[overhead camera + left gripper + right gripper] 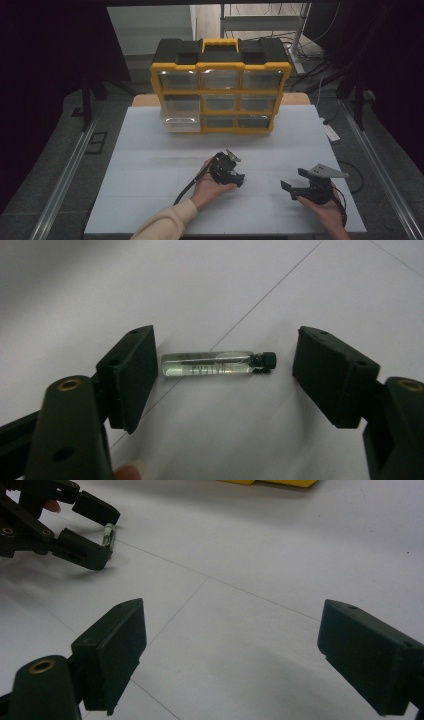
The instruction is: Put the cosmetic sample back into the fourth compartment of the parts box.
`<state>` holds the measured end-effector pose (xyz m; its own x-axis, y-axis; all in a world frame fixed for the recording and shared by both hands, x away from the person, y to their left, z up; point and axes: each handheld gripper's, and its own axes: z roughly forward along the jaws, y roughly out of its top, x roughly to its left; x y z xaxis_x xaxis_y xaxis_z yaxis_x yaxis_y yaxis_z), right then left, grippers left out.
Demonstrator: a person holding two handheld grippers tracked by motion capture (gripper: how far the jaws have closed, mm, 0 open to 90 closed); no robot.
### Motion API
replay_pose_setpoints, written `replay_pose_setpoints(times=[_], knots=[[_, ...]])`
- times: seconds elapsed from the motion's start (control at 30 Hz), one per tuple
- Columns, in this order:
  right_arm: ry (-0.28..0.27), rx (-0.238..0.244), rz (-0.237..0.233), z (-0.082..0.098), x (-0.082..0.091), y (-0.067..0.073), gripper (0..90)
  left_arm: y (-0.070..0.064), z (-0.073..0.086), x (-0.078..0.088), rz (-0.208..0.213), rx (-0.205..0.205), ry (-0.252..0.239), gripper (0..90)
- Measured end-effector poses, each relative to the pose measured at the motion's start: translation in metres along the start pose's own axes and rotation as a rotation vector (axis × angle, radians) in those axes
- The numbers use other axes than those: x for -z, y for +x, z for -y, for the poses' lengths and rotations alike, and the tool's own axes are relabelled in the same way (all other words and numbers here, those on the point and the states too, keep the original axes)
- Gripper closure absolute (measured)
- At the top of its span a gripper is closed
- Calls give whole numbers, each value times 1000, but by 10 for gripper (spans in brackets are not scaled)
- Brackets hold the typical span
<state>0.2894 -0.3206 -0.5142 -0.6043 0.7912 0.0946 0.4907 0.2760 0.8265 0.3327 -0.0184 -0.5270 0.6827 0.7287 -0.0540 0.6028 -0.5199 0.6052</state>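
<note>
A small clear glass vial with a black cap lies flat on the white table. My left gripper is open, with its jaws either side of the vial, one near each end and neither touching it. In the high view a hand holds the left gripper near the table's middle front. The right gripper view shows the vial between the left gripper's jaws at the upper left. My right gripper is open over bare table with nothing between its jaws. It sits at the front right.
A yellow and black organizer case with clear drawers stands upright at the table's far side. Its bottom left drawer is pulled out a little. Metal rails run along the floor on both sides of the table.
</note>
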Motion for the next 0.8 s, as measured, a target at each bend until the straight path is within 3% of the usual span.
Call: replay_pose_setpoints(times=[0.8], knots=[[0,-2,0,0,0,0,130,0,2,1,6,-12,-14,394]])
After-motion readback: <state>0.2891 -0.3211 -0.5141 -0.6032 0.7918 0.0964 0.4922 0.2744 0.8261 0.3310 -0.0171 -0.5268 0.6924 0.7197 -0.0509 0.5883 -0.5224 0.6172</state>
